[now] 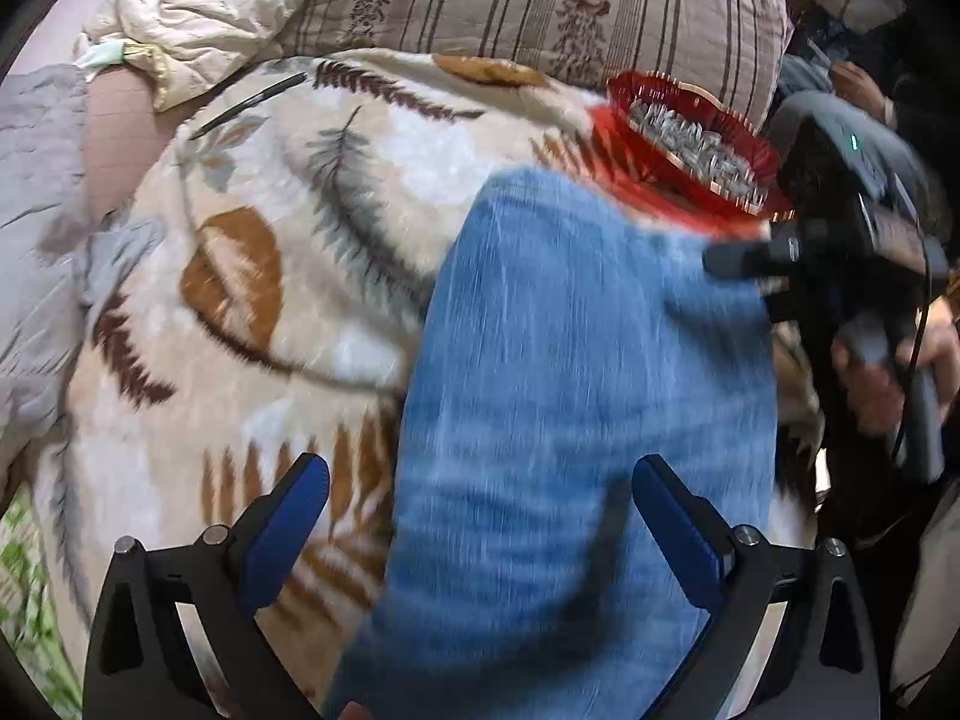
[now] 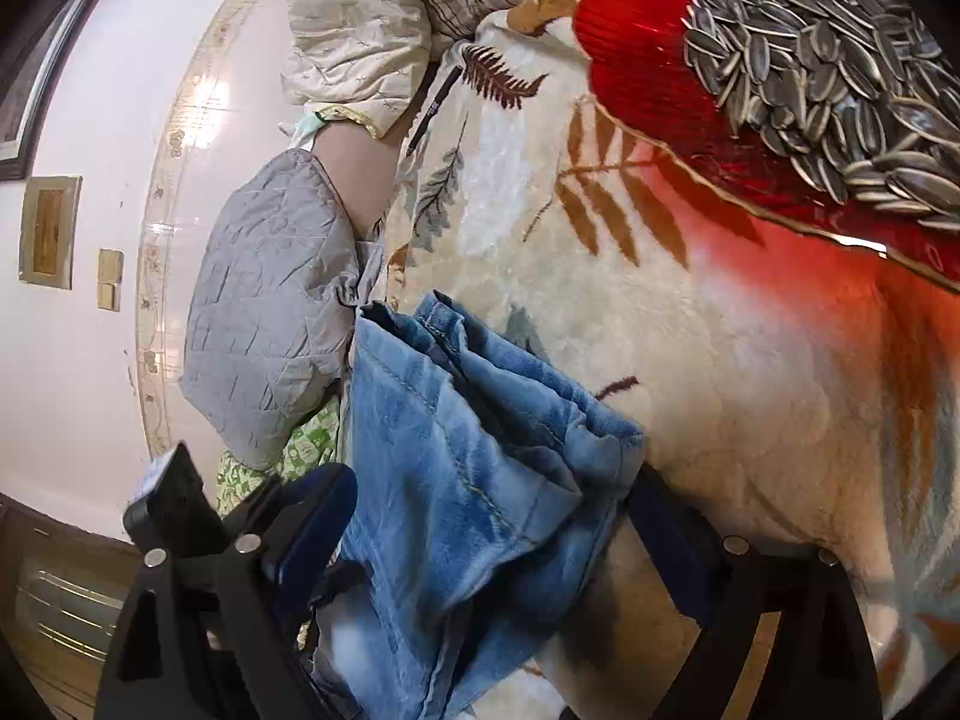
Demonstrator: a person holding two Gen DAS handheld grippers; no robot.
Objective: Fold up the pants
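Observation:
Blue jeans [image 1: 576, 420] lie on a leaf-print blanket [image 1: 288, 252] and run from the near edge toward the far right. My left gripper [image 1: 480, 480] is open, its blue-padded fingers [image 1: 288, 534] spread wide over the near part of the denim, gripping nothing. The right gripper body [image 1: 852, 252] shows at the far end of the jeans in the left wrist view. In the right wrist view the right gripper [image 2: 486, 510] stands open with a bunched hem of the jeans [image 2: 480, 450] between its fingers [image 2: 312, 528], which do not pinch it.
A red dish [image 2: 648, 72] of sunflower seeds [image 2: 840, 90] sits on the blanket close to the jeans' far end. A black pen [image 1: 246, 105] lies on the blanket. A striped pillow [image 1: 540, 0], a cream quilt [image 1: 210, 0] and a grey quilted cover [image 2: 270, 300] border the blanket.

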